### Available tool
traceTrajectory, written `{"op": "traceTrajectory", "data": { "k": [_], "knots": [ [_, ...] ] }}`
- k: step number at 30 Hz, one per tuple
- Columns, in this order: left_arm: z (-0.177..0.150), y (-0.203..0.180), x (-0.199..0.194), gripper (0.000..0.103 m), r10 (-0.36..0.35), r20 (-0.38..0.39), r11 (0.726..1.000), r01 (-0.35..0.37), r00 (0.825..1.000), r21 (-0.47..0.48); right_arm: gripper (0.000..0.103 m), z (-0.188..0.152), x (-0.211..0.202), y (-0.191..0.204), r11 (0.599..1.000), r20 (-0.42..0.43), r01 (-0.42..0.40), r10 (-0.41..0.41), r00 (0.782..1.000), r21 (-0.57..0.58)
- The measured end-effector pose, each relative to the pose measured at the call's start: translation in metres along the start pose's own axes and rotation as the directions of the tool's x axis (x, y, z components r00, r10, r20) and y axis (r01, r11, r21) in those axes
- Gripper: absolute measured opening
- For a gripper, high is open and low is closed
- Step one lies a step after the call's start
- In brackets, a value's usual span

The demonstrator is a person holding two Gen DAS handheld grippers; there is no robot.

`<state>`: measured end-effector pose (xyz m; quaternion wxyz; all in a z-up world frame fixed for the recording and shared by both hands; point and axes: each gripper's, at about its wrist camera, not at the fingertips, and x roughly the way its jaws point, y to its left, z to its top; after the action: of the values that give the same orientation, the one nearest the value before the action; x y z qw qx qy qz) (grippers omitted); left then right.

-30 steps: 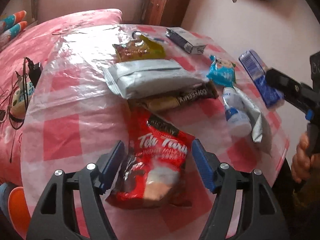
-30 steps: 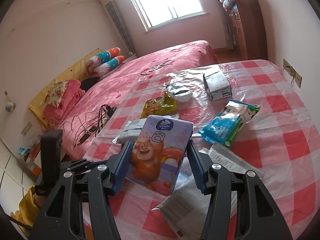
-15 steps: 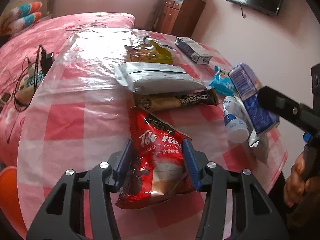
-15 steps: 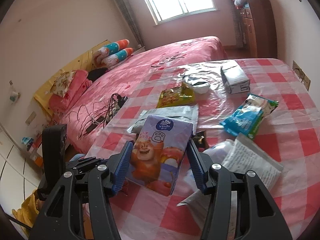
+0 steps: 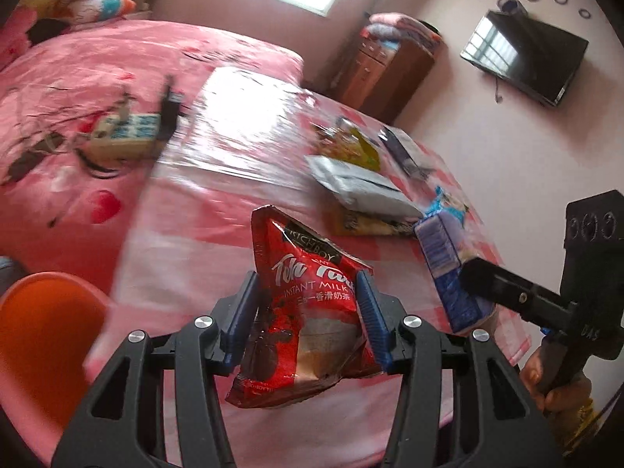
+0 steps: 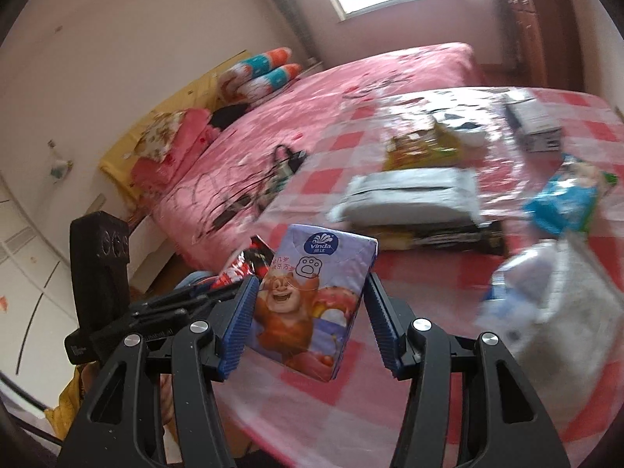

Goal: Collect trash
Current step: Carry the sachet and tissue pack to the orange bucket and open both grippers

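Note:
My left gripper (image 5: 308,314) is shut on a red instant milk tea packet (image 5: 308,308) and holds it lifted above the pink checked table (image 5: 202,241). My right gripper (image 6: 308,323) is shut on a purple Vinda tissue pack (image 6: 312,296) with a cartoon bear, also held in the air. In the left wrist view the tissue pack (image 5: 448,269) and right gripper show at the right. In the right wrist view the left gripper body (image 6: 101,273) and the red packet's top (image 6: 249,263) show at the left.
On the table lie a grey mailer bag (image 5: 358,187), a yellow snack bag (image 5: 351,148), a dark coffee sachet (image 6: 440,238), a blue wrapper (image 6: 565,199), a small box (image 6: 534,121) and white packaging (image 6: 553,296). An orange chair (image 5: 43,335) stands left. A pink bed with cables (image 5: 97,132) lies behind.
My left gripper closed on the red packet and lifted it off the table. Both grippers have pulled back and swung left, the right one still carrying the tissue pack.

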<state>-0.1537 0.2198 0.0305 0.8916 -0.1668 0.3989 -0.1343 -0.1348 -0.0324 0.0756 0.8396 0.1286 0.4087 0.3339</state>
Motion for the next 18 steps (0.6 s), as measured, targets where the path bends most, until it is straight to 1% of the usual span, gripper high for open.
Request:
{"op": "traceTrajectory", "data": {
  "k": [3,6,9,10,13,16,17,18],
  "knots": [
    [-0.003,0.023,-0.022,0.052,0.056,0.026,0.998,-0.055,0.998,-0.037,0.056,0.001,0.018,0.023,0.998,-0.043,-0.062,0.061,0.997,-0.027],
    [-0.011,0.055,-0.047,0.052,0.13,0.049,0.987,-0.125,0.99,-0.099,0.056,-0.001,0.04,0.052,0.99,-0.092,-0.124,0.117,0.989,-0.072],
    [-0.023,0.088,-0.065,0.052,0.207,0.055,0.966,-0.195,0.977,-0.171,0.056,-0.002,0.066,0.084,0.974,-0.145,-0.196,0.178,0.973,-0.117],
    [-0.028,0.101,-0.071,0.052,0.238,0.055,0.954,-0.222,0.97,-0.202,0.056,-0.002,0.072,0.091,0.97,-0.157,-0.21,0.19,0.969,-0.126],
    [-0.04,0.129,-0.081,0.052,0.292,0.047,0.924,-0.269,0.955,-0.273,0.056,-0.004,0.093,0.118,0.952,-0.194,-0.259,0.227,0.955,-0.163],
    [-0.051,0.151,-0.083,0.053,0.322,0.033,0.899,-0.295,0.946,-0.323,0.058,-0.004,0.117,0.14,0.933,-0.238,-0.305,0.258,0.937,-0.189],
    [-0.054,0.155,-0.082,0.054,0.324,0.028,0.895,-0.297,0.946,-0.332,0.061,-0.004,0.123,0.143,0.932,-0.243,-0.306,0.256,0.935,-0.194],
    [-0.056,0.16,-0.079,0.055,0.33,0.018,0.89,-0.305,0.944,-0.338,0.065,-0.005,0.132,0.148,0.936,-0.247,-0.291,0.24,0.939,-0.198]
  ]
}}
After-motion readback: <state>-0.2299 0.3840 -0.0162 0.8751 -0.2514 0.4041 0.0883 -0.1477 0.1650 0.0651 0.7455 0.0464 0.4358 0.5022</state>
